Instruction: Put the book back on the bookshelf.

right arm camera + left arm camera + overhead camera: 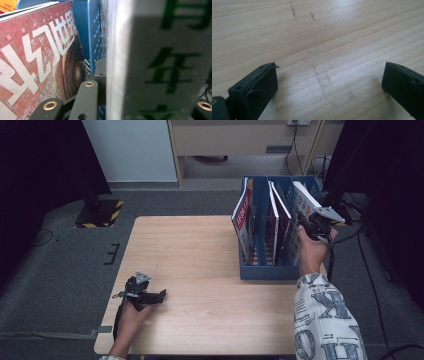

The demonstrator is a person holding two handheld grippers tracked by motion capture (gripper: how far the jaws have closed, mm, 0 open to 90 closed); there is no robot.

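Note:
A blue file rack (265, 270) stands on the right side of the wooden table (200, 250) with several magazines upright in it. In its rightmost compartment, my right gripper (302, 222) is shut on a white magazine (306, 195). In the right gripper view this white magazine (160, 62), printed with green characters, sits between the jaws of the right gripper (152, 82), beside a blue divider (93, 32) and a red magazine (37, 57). My left gripper (162, 295) rests near the table's front left. Nothing but bare wood (324, 37) lies between the open jaws of the left gripper (329, 75).
A red-covered magazine (242, 217) leans in the rack's left compartment, and others (277, 215) fill the middle. A yellow-and-black striped base (100, 212) sits on the floor beyond the table's left corner. Cables trail on the floor at right.

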